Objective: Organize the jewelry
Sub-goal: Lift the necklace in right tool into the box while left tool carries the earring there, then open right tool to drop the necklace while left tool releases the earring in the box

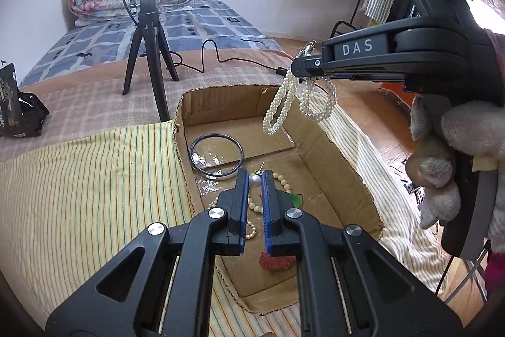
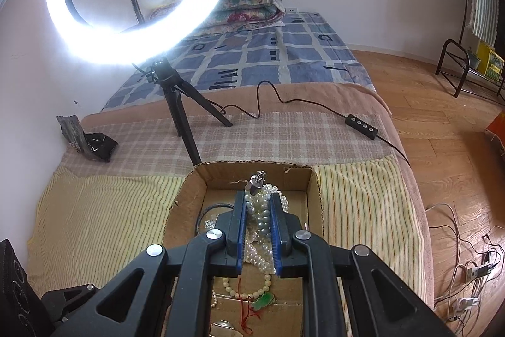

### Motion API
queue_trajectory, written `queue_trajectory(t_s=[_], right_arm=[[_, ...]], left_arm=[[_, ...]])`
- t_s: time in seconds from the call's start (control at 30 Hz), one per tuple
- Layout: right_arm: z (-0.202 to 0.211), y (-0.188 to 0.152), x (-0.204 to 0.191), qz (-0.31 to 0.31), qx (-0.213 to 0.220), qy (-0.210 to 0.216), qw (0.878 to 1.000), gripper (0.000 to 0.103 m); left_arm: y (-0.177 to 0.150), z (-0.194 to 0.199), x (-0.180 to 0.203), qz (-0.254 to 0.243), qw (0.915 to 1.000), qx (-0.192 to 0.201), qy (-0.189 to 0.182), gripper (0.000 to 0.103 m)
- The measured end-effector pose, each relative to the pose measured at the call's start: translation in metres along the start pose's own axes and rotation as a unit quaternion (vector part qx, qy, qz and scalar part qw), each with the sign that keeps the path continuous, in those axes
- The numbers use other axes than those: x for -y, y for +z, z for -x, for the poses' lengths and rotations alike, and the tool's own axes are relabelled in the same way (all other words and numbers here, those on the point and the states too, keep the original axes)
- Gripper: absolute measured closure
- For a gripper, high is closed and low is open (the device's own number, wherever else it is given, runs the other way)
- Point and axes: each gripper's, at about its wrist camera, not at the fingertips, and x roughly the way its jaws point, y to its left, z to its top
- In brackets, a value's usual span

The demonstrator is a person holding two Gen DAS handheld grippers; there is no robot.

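Only the left view is showing the right gripper (image 1: 298, 65) dangling the pearl necklace (image 1: 281, 109) at two o'clock, clamped; the left gripper (image 1: 255, 179), angling downward, is pinching a silver bead (image 1: 255, 180).

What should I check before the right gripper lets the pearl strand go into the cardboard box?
1. Right gripper shut on the pearl strand: ok.
2. Strand hangs over the cardboard box, not the striped cloth: ok.
3. Strand clear of the box walls: cannot tell.
4. Bare floor below, apart from the black ring and beaded bracelet: ok.
5. Left gripper away from the drop spot: ok, it sits nearer, shut on a silver bead.
6. Clasp free of the fingers: ok.
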Motion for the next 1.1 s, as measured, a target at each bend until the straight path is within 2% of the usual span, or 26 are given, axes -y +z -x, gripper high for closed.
queue_trajectory(t_s=[0.33, 0.4, 0.47, 0.53, 0.57, 0.6, 0.67, 0.73, 0.8, 0.87, 1.1], right_arm=[[-0.006, -0.001, -0.004, 0.008, -0.003, 0.004, 1.0, 0.09], [-0.005, -0.001, -0.005, 0.009, 0.002, 0.0, 1.0, 0.086], [-0.003, 0.0, -0.004, 0.007, 0.007, -0.003, 1.0, 0.074], [-0.002, 0.001, -0.004, 0.006, 0.009, -0.005, 1.0, 0.072], [-0.002, 0.001, -0.005, 0.007, 0.008, -0.009, 1.0, 0.069], [-0.001, 0.001, -0.005, 0.008, 0.009, -0.013, 1.0, 0.059], [0.001, 0.001, -0.007, 0.012, 0.015, -0.02, 1.0, 0.044], [0.003, 0.001, -0.008, 0.014, 0.021, -0.026, 0.999, 0.038], [0.006, 0.0, -0.009, 0.014, 0.027, -0.034, 0.999, 0.026], [0.01, 0.0, -0.01, 0.015, 0.032, -0.04, 0.999, 0.019], [0.027, -0.003, -0.015, 0.014, 0.045, -0.053, 0.997, 0.015]], left_arm=[[0.002, -0.004, 0.0, 0.003, 1.0, -0.001, 0.002, 0.097], [0.002, -0.004, 0.0, 0.002, 1.0, -0.003, -0.001, 0.097], [0.001, -0.003, 0.0, -0.001, 1.0, -0.004, 0.004, 0.097], [0.0, -0.003, 0.002, -0.006, 0.9999, -0.005, 0.007, 0.085], [0.0, -0.003, 0.001, -0.005, 1.0, -0.004, 0.005, 0.06], [0.0, -0.002, 0.001, -0.002, 1.0, -0.002, 0.005, 0.036], [-0.001, 0.004, 0.0, 0.009, 0.9998, 0.013, 0.011, 0.02], [0.0, 0.008, -0.001, 0.013, 0.9996, 0.021, 0.014, 0.02], [0.001, 0.009, 0.0, 0.009, 0.9997, 0.017, 0.015, 0.02], [0.001, 0.01, -0.001, 0.009, 0.9996, 0.015, 0.02, 0.02], [-0.002, 0.024, -0.004, 0.005, 0.9996, 0.015, 0.023, 0.02]])
